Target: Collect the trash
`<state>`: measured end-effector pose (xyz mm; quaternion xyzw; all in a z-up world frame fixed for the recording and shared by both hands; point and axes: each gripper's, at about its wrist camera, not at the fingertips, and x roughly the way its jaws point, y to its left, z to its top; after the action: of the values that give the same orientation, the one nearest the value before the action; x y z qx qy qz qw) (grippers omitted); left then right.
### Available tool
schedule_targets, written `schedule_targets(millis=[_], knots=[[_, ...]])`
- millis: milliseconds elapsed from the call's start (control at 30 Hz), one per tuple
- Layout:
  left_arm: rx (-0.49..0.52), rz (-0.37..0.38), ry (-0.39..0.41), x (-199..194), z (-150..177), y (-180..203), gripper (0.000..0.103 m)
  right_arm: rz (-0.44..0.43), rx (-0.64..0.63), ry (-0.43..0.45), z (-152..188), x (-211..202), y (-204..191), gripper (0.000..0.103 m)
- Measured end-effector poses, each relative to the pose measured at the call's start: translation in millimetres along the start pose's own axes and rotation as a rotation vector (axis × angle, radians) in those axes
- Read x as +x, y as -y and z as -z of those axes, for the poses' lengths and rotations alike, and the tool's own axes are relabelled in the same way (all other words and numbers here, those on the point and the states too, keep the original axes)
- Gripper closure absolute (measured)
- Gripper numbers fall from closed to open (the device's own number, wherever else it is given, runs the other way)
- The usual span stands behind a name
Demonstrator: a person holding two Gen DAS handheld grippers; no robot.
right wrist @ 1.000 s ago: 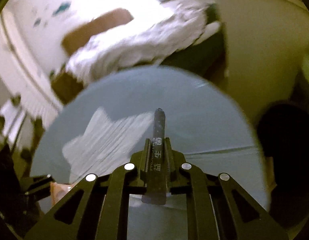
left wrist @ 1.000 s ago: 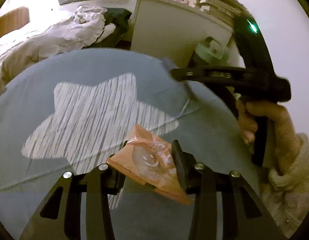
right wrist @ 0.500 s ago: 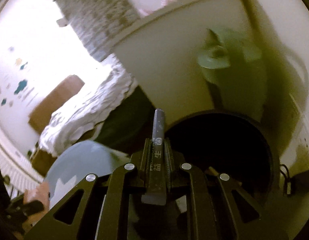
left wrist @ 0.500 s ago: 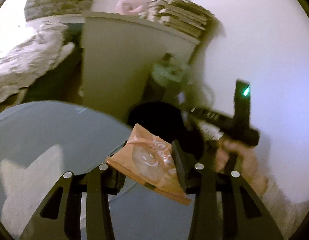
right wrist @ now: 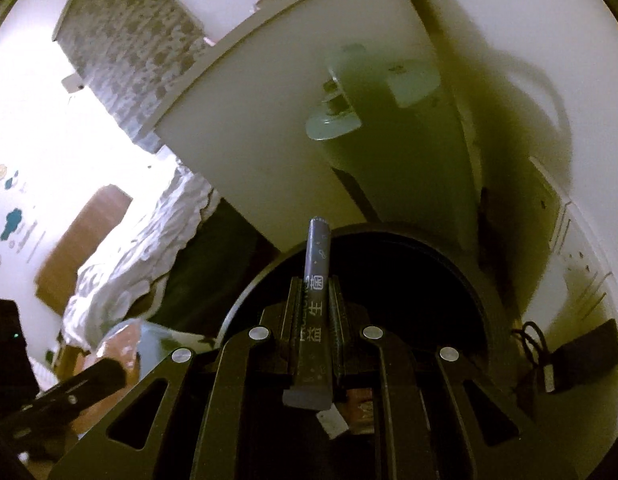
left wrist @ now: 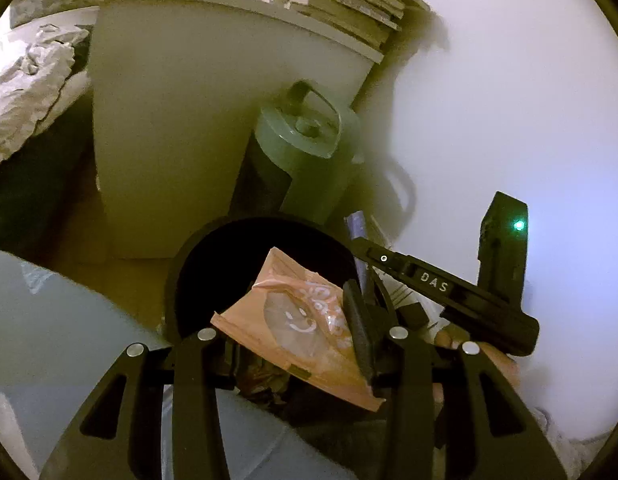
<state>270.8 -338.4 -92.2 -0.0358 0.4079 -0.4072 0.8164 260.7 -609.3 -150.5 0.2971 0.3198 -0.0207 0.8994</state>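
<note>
Left gripper (left wrist: 295, 326): jaws closed on an orange wrapper (left wrist: 297, 320) with a smiley print, which is pinched at its edges and lies tilted between the fingers. Directly beyond and below the jaws stands a black bin (left wrist: 229, 264), mouth open, with crumpled litter visible inside under the wrapper.

Right gripper (right wrist: 315, 312): jaws narrow, clamped on a dark sachet stick (right wrist: 317, 280) (printed with Chinese characters) that projects straight ahead past the fingertips. The same bin (right wrist: 441, 268) fills the view just ahead of and beneath these jaws.

Beyond the bin, a green canister (left wrist: 305, 160) stands against a white cabinet (left wrist: 169, 140). To the right of the right jaws, a black adapter (right wrist: 581, 360) lies on the floor.
</note>
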Motion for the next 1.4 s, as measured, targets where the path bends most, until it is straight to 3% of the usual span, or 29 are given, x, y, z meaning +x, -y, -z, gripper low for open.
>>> schedule_targets(millis=[433,500,533,567,733,1000,1200,1400], knots=[[0.001,0.008,-0.056,36,-8,6,0.058,0.014,0.021,-0.012,3,-1,9,0.087],[-0.009,0.005,-0.057,39,-11,7,0.038,0.014,0.032,-0.014,3,0,12,0.082],[-0.013,-0.003,-0.044,37,-11,6,0.021,0.015,0.037,-0.014,3,0,12,0.076],[-0.019,-0.008,-0.016,33,-12,6,0.015,0.016,0.042,-0.013,3,-1,13,0.074],[-0.034,0.007,-0.003,26,-10,7,0.015,0.016,0.054,0.009,3,-4,15,0.051],[-0.040,-0.026,0.054,-17,4,15,0.015,0.010,0.025,0.003,8,-3,5,0.050],[-0.022,-0.126,0.135,-82,34,21,0.008,0.003,-0.024,-0.015,16,0,-11,0.045],[-0.019,-0.356,0.196,-152,76,14,0.005,-0.033,-0.103,-0.011,32,-11,-41,0.034]])
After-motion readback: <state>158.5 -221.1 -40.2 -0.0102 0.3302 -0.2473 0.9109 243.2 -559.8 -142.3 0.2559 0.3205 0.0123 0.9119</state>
